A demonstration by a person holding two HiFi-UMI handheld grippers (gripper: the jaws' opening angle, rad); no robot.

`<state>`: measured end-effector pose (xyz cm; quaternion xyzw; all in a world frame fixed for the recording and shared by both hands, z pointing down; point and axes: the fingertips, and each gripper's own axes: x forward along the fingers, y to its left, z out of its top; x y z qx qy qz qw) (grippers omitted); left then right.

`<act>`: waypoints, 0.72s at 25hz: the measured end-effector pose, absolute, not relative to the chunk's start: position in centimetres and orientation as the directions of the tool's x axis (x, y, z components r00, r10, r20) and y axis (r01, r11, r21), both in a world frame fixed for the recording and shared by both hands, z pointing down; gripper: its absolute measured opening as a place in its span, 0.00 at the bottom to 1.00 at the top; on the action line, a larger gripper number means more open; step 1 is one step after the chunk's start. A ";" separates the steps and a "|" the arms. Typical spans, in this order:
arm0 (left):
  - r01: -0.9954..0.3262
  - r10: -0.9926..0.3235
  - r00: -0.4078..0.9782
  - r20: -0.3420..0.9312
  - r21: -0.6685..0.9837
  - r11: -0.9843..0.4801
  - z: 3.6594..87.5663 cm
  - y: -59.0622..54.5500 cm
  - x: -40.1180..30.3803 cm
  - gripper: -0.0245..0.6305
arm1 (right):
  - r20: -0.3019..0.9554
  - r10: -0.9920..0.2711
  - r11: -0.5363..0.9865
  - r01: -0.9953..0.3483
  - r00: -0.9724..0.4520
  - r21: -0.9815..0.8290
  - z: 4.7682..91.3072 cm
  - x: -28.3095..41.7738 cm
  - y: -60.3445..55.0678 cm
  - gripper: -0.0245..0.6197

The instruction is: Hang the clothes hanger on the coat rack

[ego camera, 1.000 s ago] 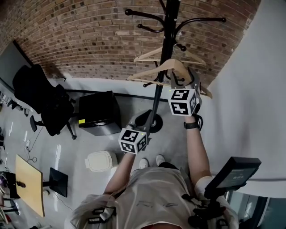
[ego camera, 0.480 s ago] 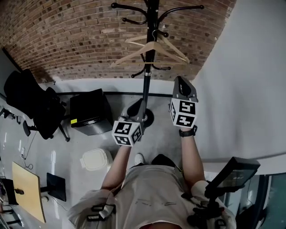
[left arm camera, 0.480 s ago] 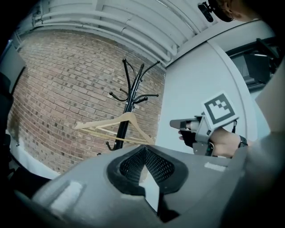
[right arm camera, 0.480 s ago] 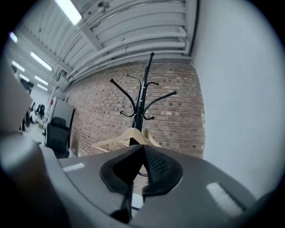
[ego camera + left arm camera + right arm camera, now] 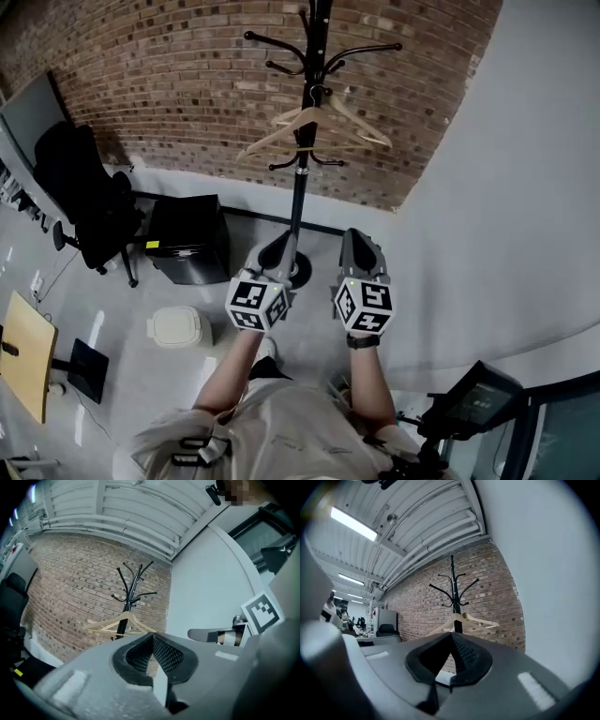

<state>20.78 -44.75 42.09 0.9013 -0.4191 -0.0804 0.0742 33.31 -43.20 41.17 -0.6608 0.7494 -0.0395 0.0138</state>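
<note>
The job looks as good as finished from where I stand. The coat rack (image 5: 301, 178) stands against the brick wall (image 5: 169, 84), and a wooden clothes hanger (image 5: 277, 136) hangs from it by its hook, up near the lower pegs, its arms level and spread to either side of the pole. A second wooden hanger seems to sit right beside it on the same post. I cannot say which of the two is the one this task is about, but neither is in anyone's grip.

The left claw (image 5: 279, 248) is closed, its pads meeting at the tip with nothing between them. The right claw (image 5: 360, 246) is the same: jaws together and empty. Both are held out level in front of the person, side by side and well apart from the rack. Each gripper view looks over its own closed jaws at the rack across the room, with the hanger plainly on it.

So the hanging itself appears done — the hanger rests on the rack and carries its own weight. As I judge it, nothing is left beyond lowering the arms, unless the hanger sits crooked on its peg, which is too small to tell from here.
</note>
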 end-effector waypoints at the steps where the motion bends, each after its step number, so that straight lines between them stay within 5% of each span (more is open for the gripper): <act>1: -0.748 -0.772 0.630 -0.082 0.204 -0.632 42.3 -42.7 21.3 0.04 | 0.036 -0.989 0.140 -0.986 -0.144 -0.089 41.3 33.3 -41.0 0.05; 18: -0.801 -0.814 0.581 -0.029 0.159 -0.577 41.4 -28.3 21.5 0.04 | 0.096 -0.981 0.169 -0.986 -0.169 -0.003 41.3 32.0 -27.2 0.04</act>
